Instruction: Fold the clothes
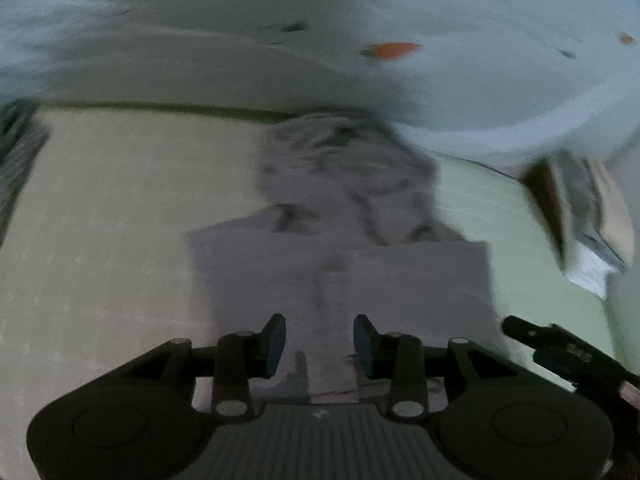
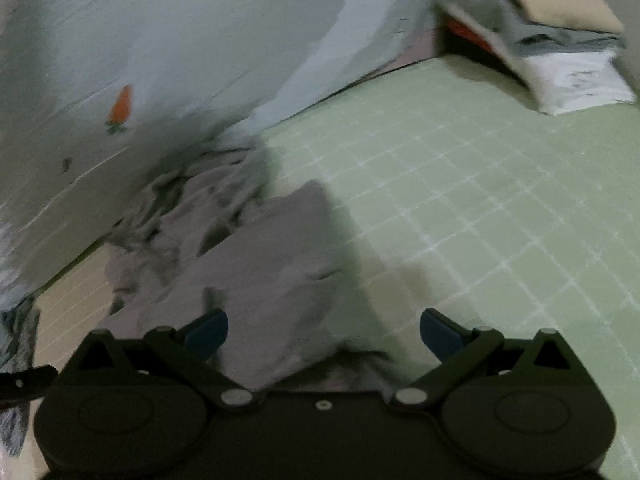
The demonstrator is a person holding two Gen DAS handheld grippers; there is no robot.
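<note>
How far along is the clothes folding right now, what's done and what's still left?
Done: a stack of folded clothes sits at the far corner of the green grid mat. In hand: nothing is gripped; the left gripper and right gripper are both open over the grey garment. Its near part lies flat and squared, but its far end is bunched and wrinkled, so that garment is left to finish.

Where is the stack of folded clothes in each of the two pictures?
Left wrist view: the stack sits at the right edge, about halfway up, blurred, on the green sheet.
Right wrist view: the stack is in the top right corner, at the far end of the same sheet.
Shared landmark: the orange carrot print on the pale bedding.
</note>
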